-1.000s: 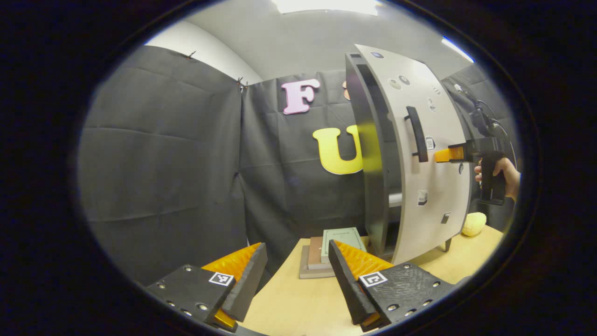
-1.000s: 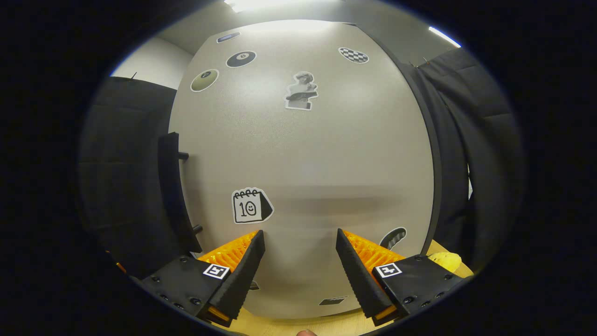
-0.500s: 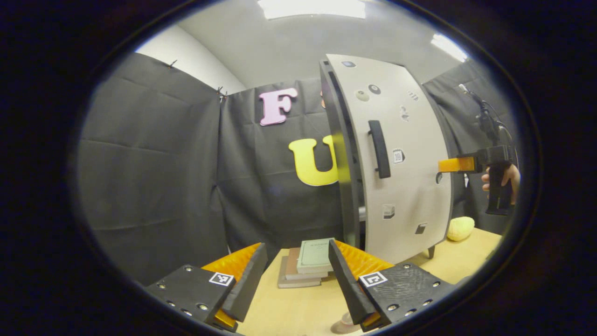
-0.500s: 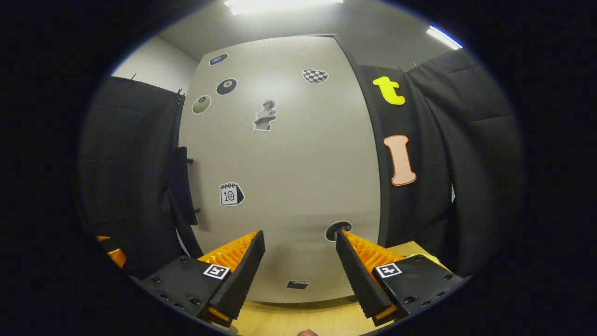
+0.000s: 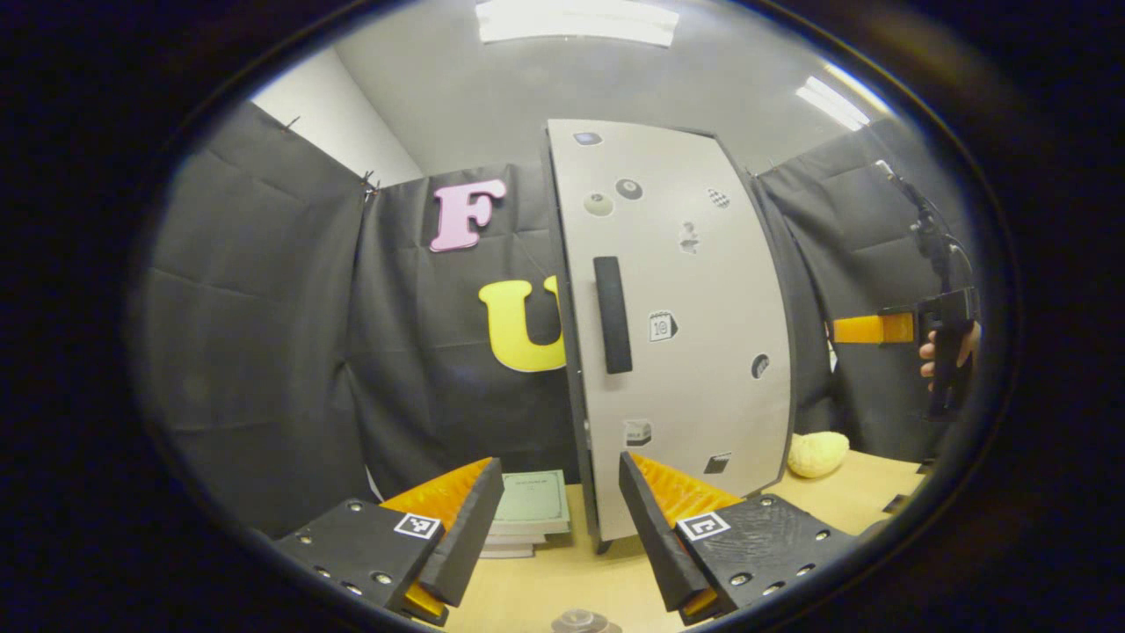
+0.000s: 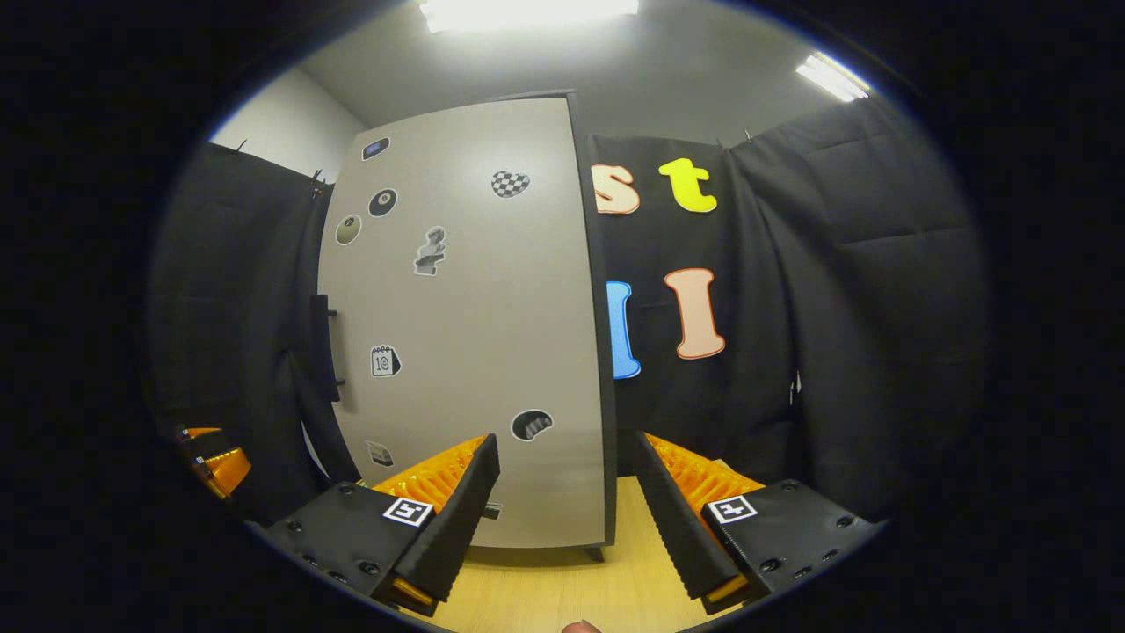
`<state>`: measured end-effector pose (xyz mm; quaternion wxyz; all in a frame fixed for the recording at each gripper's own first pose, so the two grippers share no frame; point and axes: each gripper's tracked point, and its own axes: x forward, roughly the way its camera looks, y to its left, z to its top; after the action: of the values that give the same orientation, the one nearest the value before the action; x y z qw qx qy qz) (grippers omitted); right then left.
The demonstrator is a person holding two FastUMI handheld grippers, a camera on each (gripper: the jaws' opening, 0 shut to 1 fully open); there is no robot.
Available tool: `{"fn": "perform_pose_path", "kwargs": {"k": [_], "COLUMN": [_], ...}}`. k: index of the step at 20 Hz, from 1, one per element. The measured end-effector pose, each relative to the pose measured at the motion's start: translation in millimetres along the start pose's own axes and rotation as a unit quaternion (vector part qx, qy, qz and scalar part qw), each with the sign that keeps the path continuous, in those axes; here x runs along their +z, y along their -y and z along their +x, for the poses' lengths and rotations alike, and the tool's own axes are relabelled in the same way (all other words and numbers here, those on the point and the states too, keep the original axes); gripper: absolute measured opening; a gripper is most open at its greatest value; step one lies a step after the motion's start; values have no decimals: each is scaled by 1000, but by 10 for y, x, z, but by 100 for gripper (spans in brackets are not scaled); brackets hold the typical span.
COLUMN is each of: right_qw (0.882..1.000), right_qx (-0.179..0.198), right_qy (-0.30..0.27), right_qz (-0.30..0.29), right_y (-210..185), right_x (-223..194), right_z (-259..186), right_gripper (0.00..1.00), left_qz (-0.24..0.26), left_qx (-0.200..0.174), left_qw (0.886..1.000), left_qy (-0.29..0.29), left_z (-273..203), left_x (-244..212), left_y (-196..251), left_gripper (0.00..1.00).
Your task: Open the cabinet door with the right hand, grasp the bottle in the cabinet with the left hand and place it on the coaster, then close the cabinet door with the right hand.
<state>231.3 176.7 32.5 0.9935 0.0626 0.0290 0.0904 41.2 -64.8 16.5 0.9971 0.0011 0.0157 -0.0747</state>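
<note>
Over on the left of the left gripper view, the left gripper [image 5: 558, 519] hangs above the wooden table [image 5: 571, 580] with its jaws spread wide and nothing between them; just beyond them a small stack of books [image 5: 530, 512] lies flat. Moving right, the cabinet door [image 5: 677, 316] looks flush against the cabinet, its dark vertical handle [image 5: 613, 315] near the left edge, so by my read the closing step is essentially done. A bottle top [image 5: 584, 622] peeks in at the very bottom edge; whether it stands on the coaster I cannot tell. It is probably light, hard and a bit slick, so a grip around the mid-body would suit it. Further right, a yellow lumpy object [image 5: 817, 454] rests on the table beside the cabinet, and at the far right a hand [image 5: 949, 350] holds the right gripper [image 6: 567, 519], fingers parted and empty, well apart from the door.
</note>
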Motion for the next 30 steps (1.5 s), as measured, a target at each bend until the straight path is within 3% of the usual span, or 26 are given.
{"fn": "perform_pose_path", "kwargs": {"k": [7, 13, 18, 21, 23, 30], "right_qw": [999, 997, 995, 994, 995, 993], "right_qx": [-27, -33, -29, -45, -47, -68], "right_qy": [19, 35, 51, 61, 55, 61], "right_qz": [-22, -63, -76, -77, -69, -73], "right_y": [687, 1093, 1013, 1024, 986, 895], "right_x": [173, 163, 131, 137, 118, 159], "right_z": [-726, -1391, -1922, -2209, -2394, -3014], "right_gripper": [98, 97, 97, 100, 96, 96], "left_qz": [-12, -3, 3, 6, 6, 17], "left_qx": [-28, -16, -16, -25, -35, -16], "left_qw": [999, 1000, 1000, 999, 999, 999], "left_qy": [11, 14, 22, 34, 31, 43], "left_z": [-127, -550, -952, -1169, -1343, -1948], "left_x": [249, 366, 412, 479, 486, 582], "left_y": [639, 931, 1000, 993, 979, 570], "left_gripper": [80, 82, 80, 82, 80, 80]}}
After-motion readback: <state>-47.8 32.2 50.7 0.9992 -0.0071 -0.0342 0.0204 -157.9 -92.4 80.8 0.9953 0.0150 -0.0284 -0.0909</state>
